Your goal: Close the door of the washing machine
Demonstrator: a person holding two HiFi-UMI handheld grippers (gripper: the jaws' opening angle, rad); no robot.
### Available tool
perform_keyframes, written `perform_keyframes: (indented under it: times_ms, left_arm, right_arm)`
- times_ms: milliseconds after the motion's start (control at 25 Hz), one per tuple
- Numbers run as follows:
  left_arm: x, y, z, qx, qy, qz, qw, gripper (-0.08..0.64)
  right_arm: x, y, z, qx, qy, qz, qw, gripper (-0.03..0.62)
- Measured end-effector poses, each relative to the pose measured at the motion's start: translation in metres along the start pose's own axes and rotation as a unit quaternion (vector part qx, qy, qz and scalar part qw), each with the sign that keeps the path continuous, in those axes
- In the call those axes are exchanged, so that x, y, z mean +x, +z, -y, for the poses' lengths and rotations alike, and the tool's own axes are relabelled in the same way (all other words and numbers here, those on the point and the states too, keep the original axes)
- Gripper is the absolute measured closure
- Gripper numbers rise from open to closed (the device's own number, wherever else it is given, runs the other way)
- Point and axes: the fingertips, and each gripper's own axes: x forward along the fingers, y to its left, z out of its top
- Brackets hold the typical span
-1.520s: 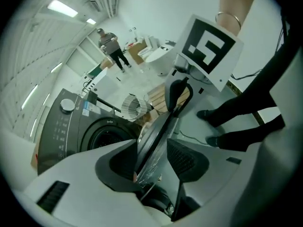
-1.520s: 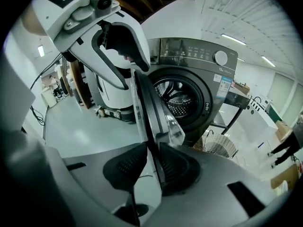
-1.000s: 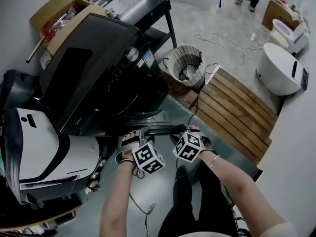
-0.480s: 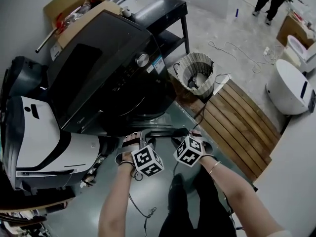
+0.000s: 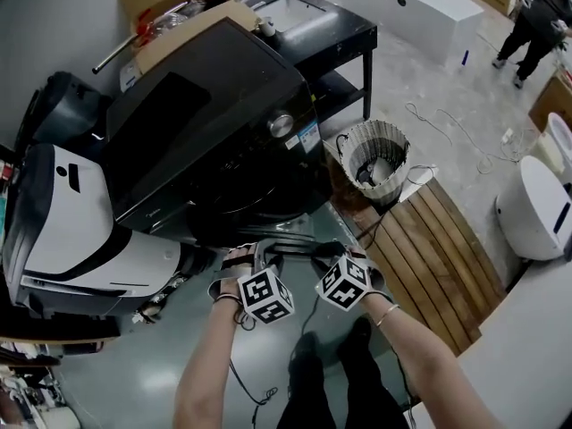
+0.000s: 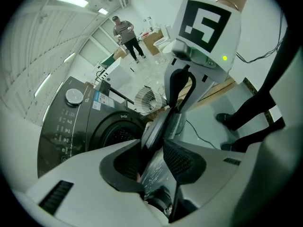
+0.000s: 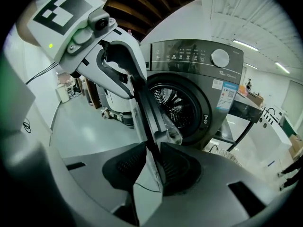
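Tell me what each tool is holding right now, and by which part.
Both grip the open washing machine door: the left tool and right tool are each shut on its outer rim, side by side.

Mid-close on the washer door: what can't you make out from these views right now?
- Head view: the door blends into the dark washing machine front, and its hinge is not visible.
- Left gripper view: the drum opening is largely hidden by the door and the left gripper.
- Right gripper view: the panel print is too small to read, and the door's lower edge is covered by the right gripper.
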Motion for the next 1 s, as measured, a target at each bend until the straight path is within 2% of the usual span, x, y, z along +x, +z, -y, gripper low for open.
perform_keyframes:
  times_ms: [360, 520, 800, 1000]
  left_arm:
    - [0.017, 0.005, -0.026, -0.060, 0.036, 0.015, 0.9974, 0.394]
    - [0.025, 0.006, -0.039, -0.084, 0.042, 0.027, 0.9952, 0.393]
    - [0.041, 0.004, -0.067, -0.105, 0.036, 0.053, 0.9924, 0.394]
    - [0.051, 0.004, -0.087, -0.109, 0.033, 0.053, 0.9921, 0.400]
  right_arm:
    - [0.014, 0.010, 0.032, -0.022, 0.013, 0.016, 1.000, 0.488]
    - [0.022, 0.015, 0.048, -0.025, 0.006, 0.019, 0.999, 0.482]
    - [0.041, 0.030, 0.079, -0.026, -0.004, 0.032, 0.999, 0.469]
    - [0.052, 0.041, 0.100, -0.039, -0.007, 0.041, 0.998, 0.465]
